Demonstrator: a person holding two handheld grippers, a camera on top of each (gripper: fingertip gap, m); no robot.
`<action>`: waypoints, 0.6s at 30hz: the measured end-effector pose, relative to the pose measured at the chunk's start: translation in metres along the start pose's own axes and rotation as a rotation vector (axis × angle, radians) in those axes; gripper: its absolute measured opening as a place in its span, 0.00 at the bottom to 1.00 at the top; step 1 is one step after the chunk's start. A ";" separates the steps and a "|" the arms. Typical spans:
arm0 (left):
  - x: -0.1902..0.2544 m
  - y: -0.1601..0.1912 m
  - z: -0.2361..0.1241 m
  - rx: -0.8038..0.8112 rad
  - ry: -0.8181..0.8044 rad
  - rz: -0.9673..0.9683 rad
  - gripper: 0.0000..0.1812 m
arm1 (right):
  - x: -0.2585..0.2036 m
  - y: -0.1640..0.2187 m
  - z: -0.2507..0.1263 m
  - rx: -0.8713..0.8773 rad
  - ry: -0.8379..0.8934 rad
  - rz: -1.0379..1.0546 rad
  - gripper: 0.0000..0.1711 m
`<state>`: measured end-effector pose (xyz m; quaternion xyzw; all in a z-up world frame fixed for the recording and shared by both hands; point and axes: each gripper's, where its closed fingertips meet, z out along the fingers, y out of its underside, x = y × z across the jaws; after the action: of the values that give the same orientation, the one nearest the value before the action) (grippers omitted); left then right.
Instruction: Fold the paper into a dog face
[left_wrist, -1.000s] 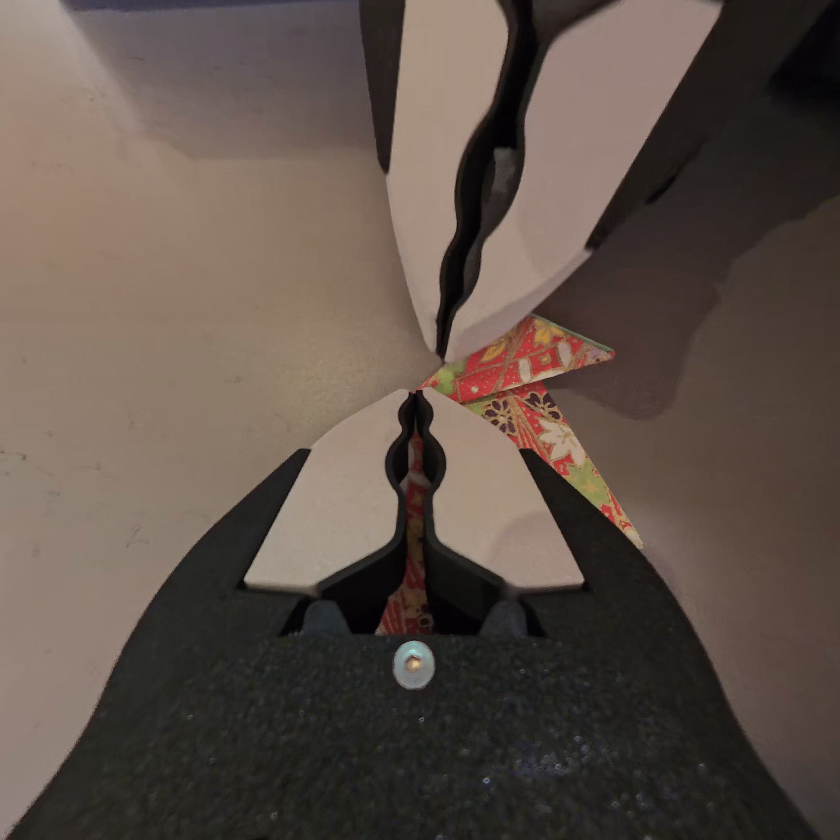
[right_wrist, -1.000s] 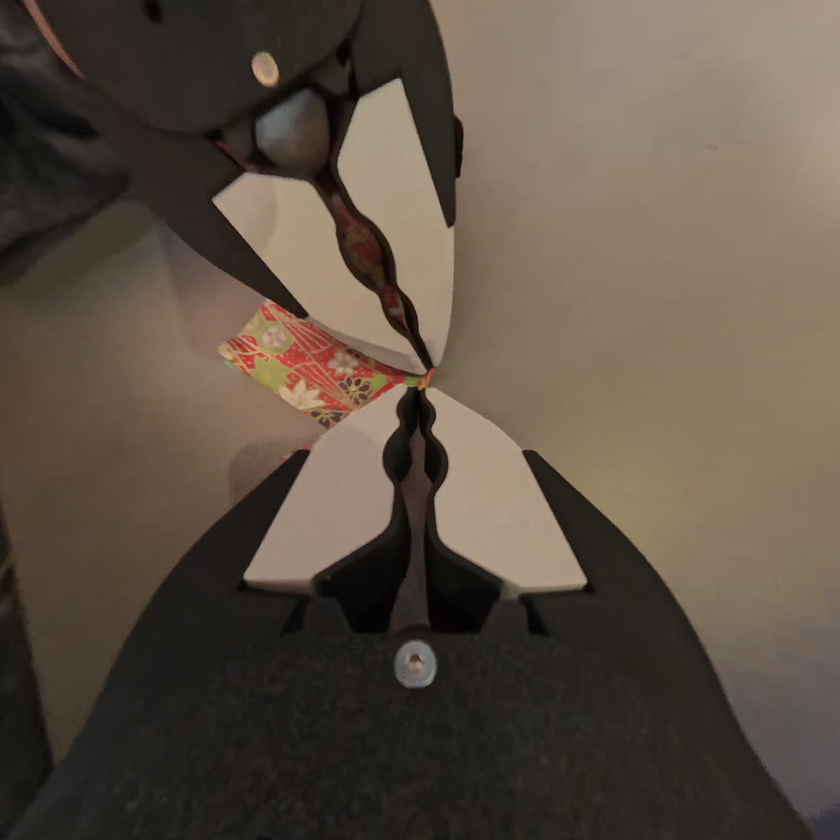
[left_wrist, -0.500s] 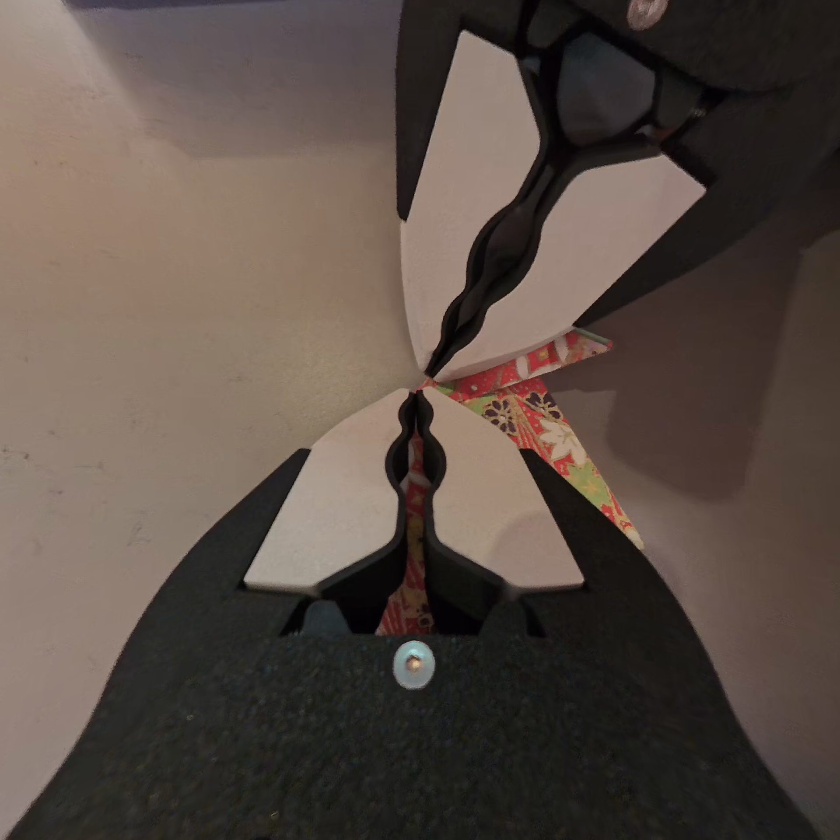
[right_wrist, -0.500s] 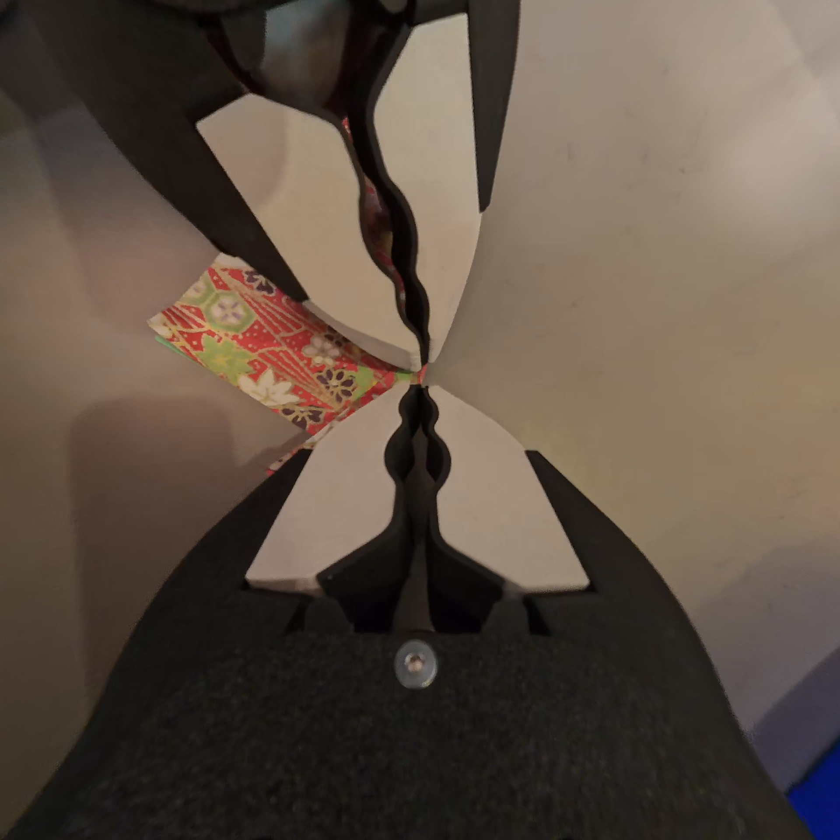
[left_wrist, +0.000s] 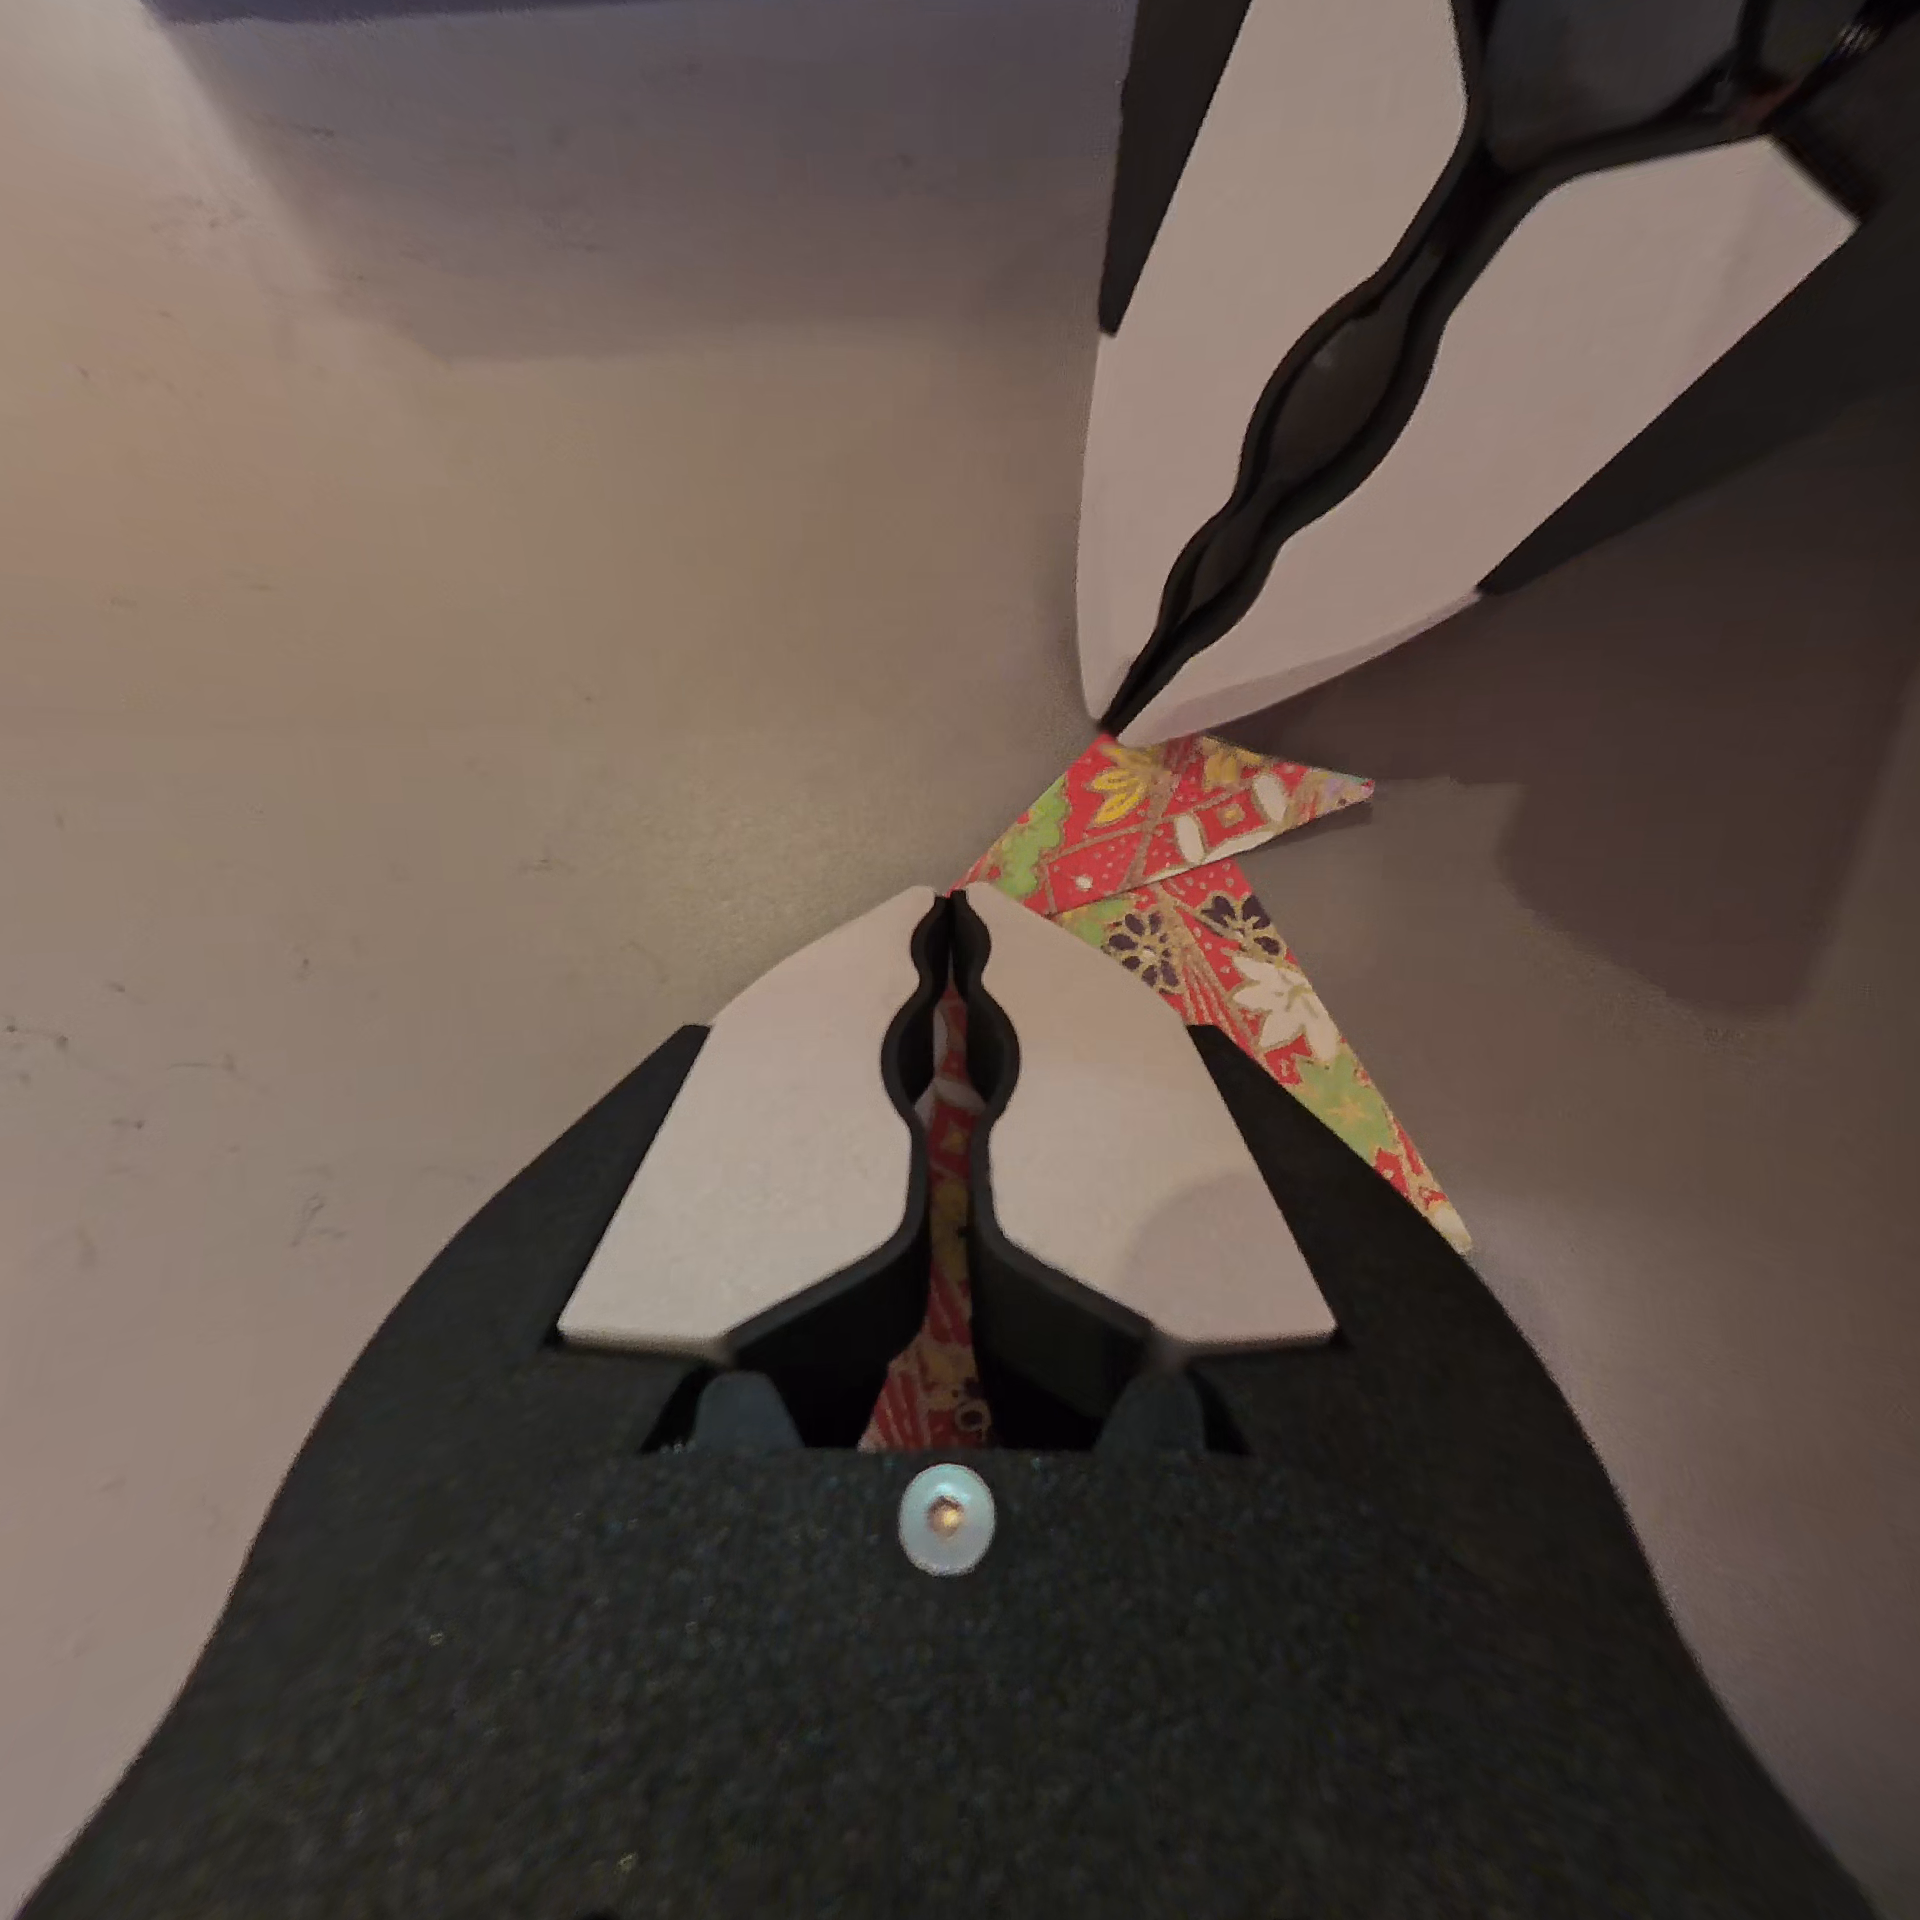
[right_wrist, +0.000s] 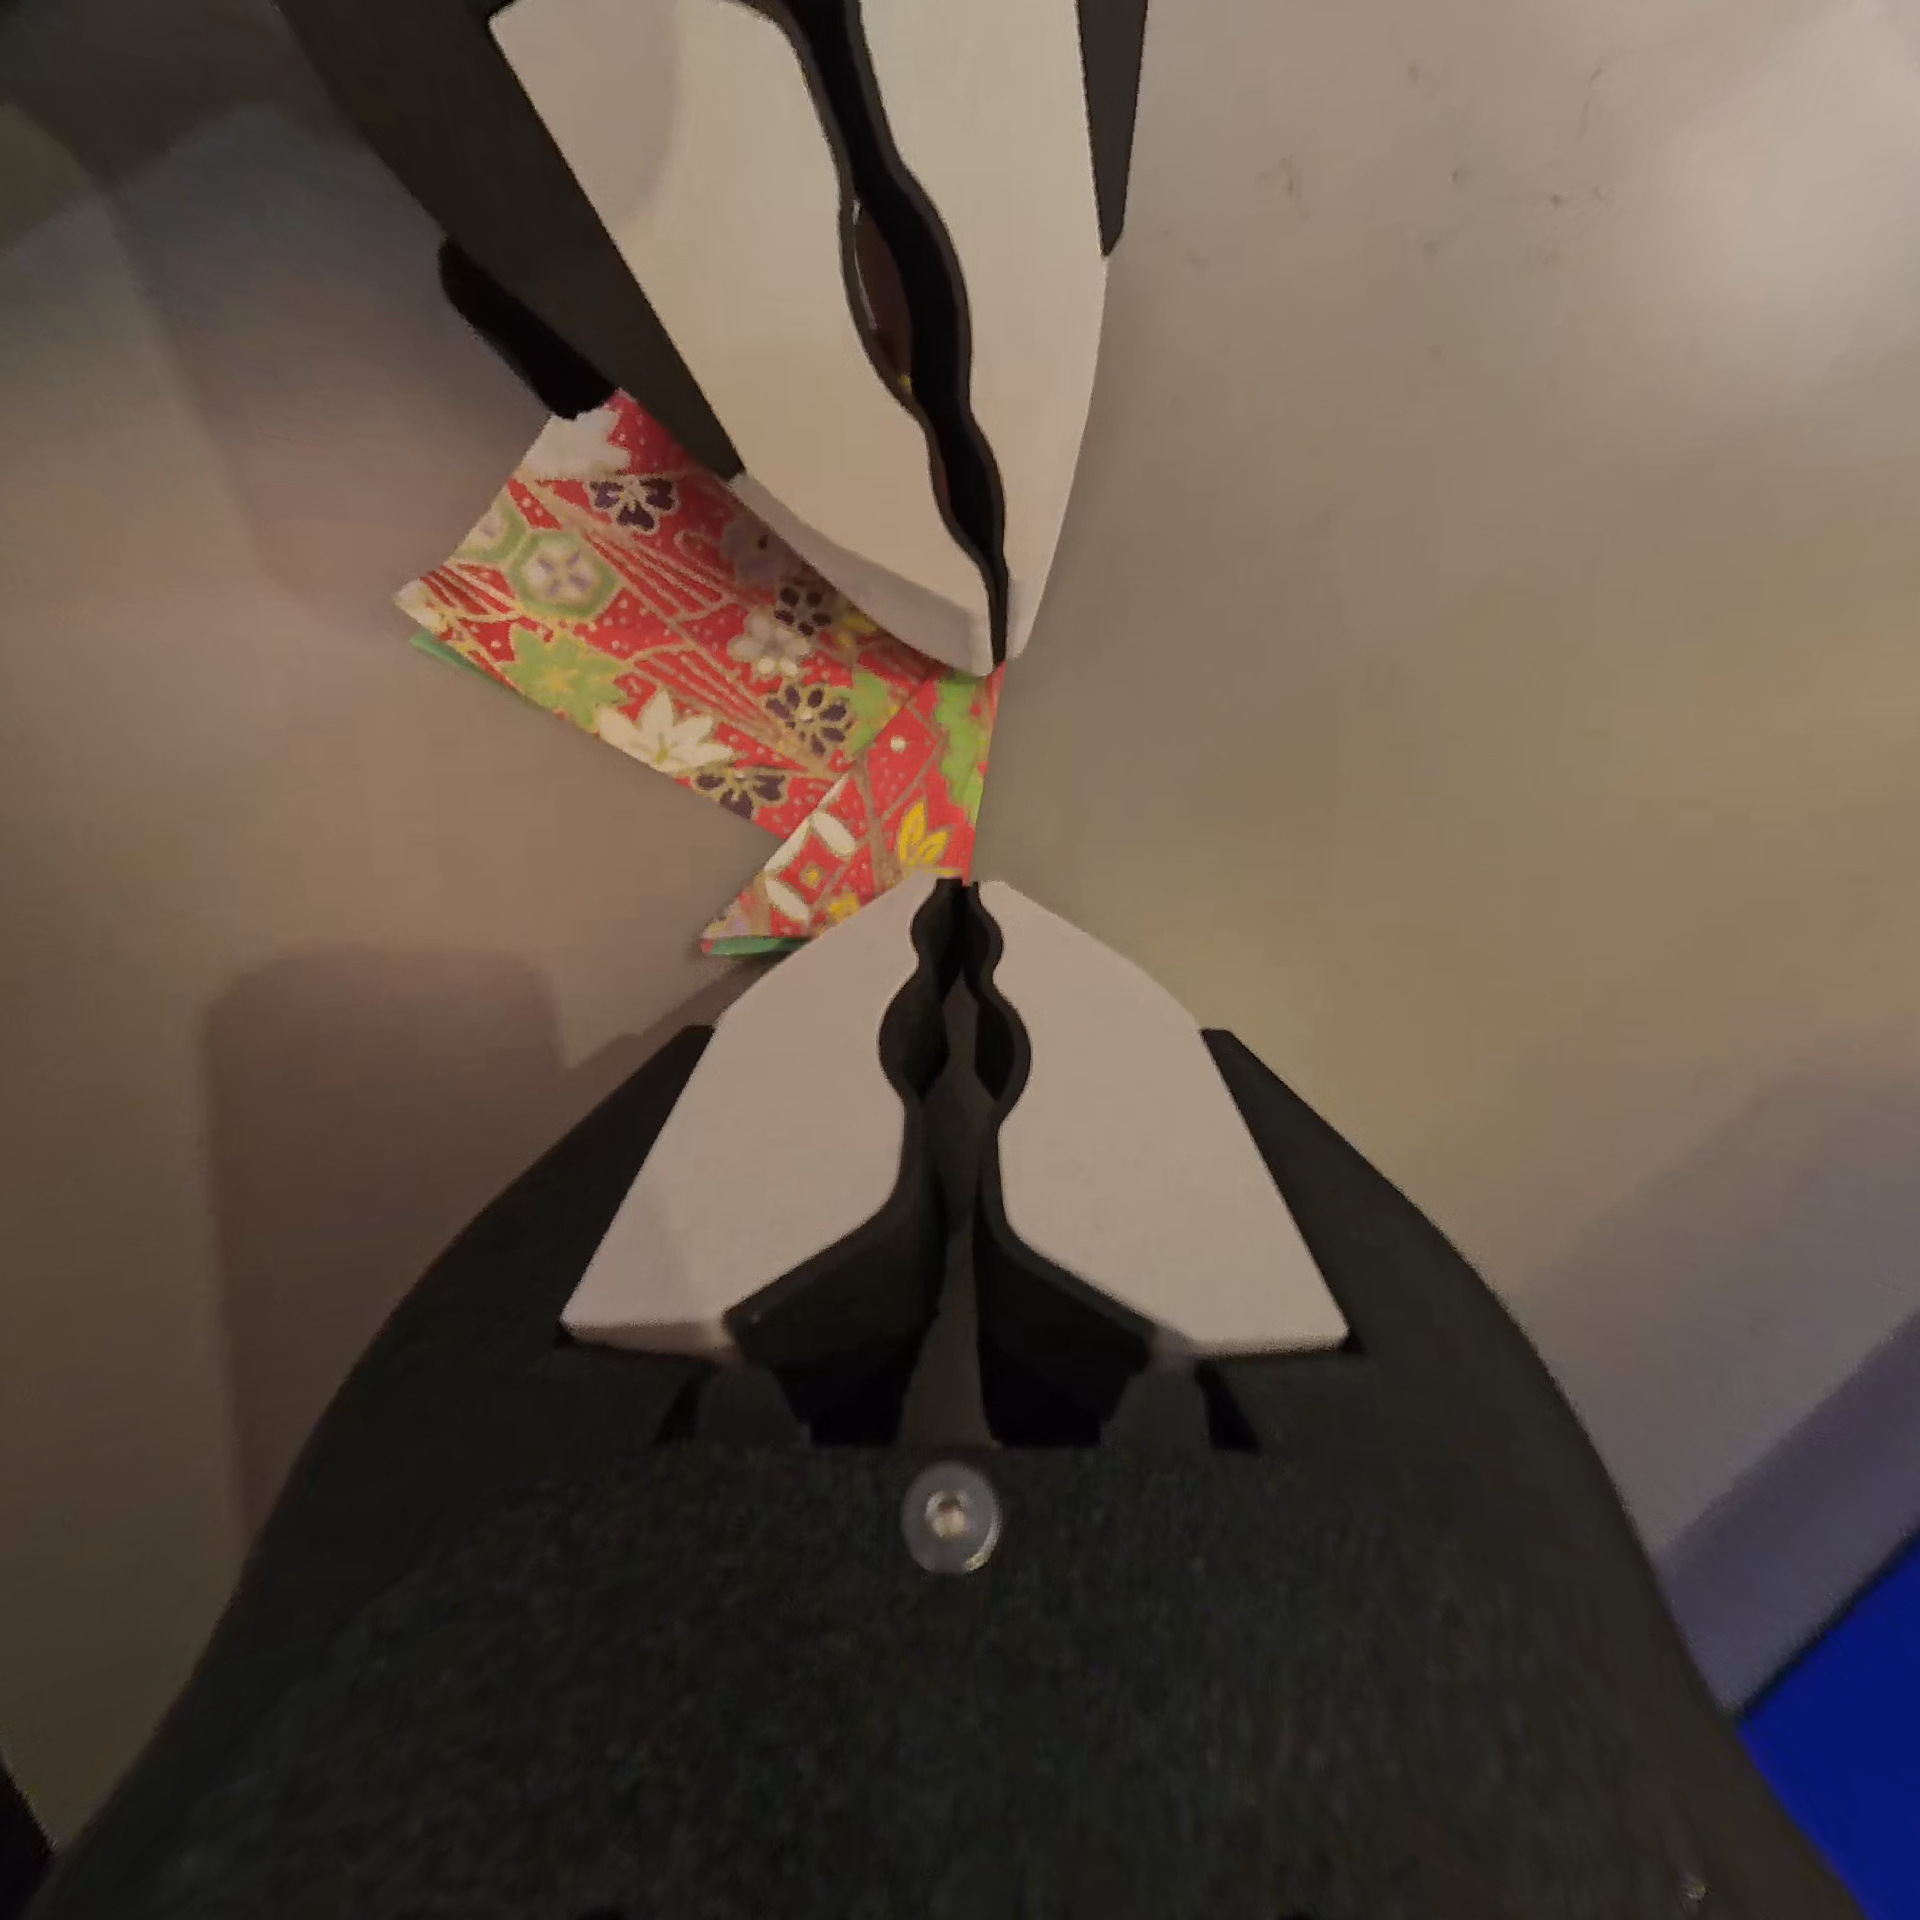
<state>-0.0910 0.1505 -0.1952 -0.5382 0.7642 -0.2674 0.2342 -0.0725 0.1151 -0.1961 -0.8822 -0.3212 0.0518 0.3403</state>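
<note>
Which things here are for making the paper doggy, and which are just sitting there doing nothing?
For the doggy:
- patterned paper, already partly folded
- left gripper, jaws shut on the paper
- right gripper, jaws shut, its tip at the folded flap

Just there:
- pale table underneath
- blue patch at the corner of the right wrist view

**Count of things in view**

One sheet of patterned paper (left_wrist: 1195, 883), folded, red with green and white flowers, lying between the tips of both grippers. Two grippers: left gripper (left_wrist: 951, 896) and right gripper (right_wrist: 961, 885), each with two white fingers, four fingers altogether. One tabletop (left_wrist: 416, 623), pale, beneath everything. One blue patch (right_wrist: 1849, 1652) low to the right of the right gripper; kind not clear.
</note>
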 end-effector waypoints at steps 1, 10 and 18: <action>0.000 0.000 0.000 -0.002 -0.002 0.001 0.00 | 0.000 0.001 -0.001 0.001 0.001 0.006 0.00; -0.006 -0.010 -0.006 -0.010 -0.065 -0.017 0.00 | 0.000 0.003 -0.002 -0.014 0.024 -0.002 0.00; 0.021 -0.019 0.011 -0.057 0.057 -0.022 0.00 | 0.000 0.003 -0.002 -0.001 0.027 0.006 0.00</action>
<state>-0.0770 0.1236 -0.1919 -0.5452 0.7720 -0.2633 0.1937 -0.0707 0.1121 -0.1962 -0.8839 -0.3140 0.0408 0.3442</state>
